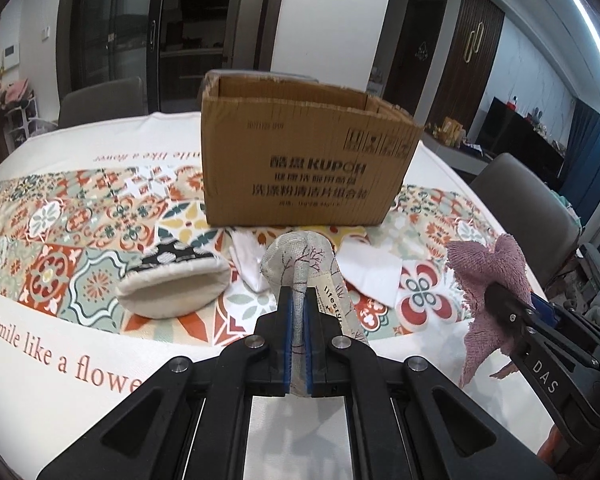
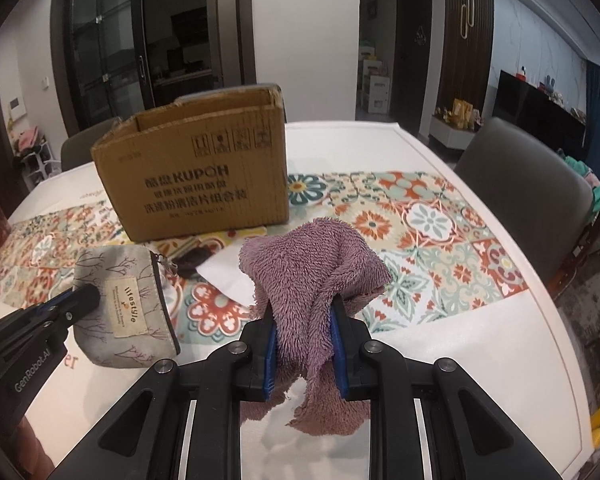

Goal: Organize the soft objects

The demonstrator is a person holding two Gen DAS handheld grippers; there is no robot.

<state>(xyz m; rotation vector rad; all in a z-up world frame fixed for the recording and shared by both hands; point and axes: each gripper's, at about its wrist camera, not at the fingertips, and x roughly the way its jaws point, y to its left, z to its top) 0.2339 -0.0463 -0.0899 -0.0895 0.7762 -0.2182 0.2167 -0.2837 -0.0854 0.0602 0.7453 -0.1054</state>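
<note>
My left gripper [image 1: 299, 300] is shut on a grey fabric pouch [image 1: 300, 264] with a branch print and a "lifestyle" label, held above the table; the pouch also shows in the right wrist view [image 2: 128, 304]. My right gripper [image 2: 302, 312] is shut on a fluffy purple towel [image 2: 312, 256], held up; the towel shows at the right of the left wrist view [image 1: 488, 264]. An open cardboard box [image 1: 300, 160] stands on the table beyond both; it also shows in the right wrist view [image 2: 204, 176]. An oven mitt [image 1: 172, 284] with a black patterned back lies left of the pouch.
White cloths [image 1: 374, 270] lie on the patterned tablecloth [image 1: 60, 264] in front of the box. Grey chairs stand at the far left [image 1: 100, 104] and right [image 2: 524, 184] of the table. A dark object [image 2: 192, 264] lies by the white cloth.
</note>
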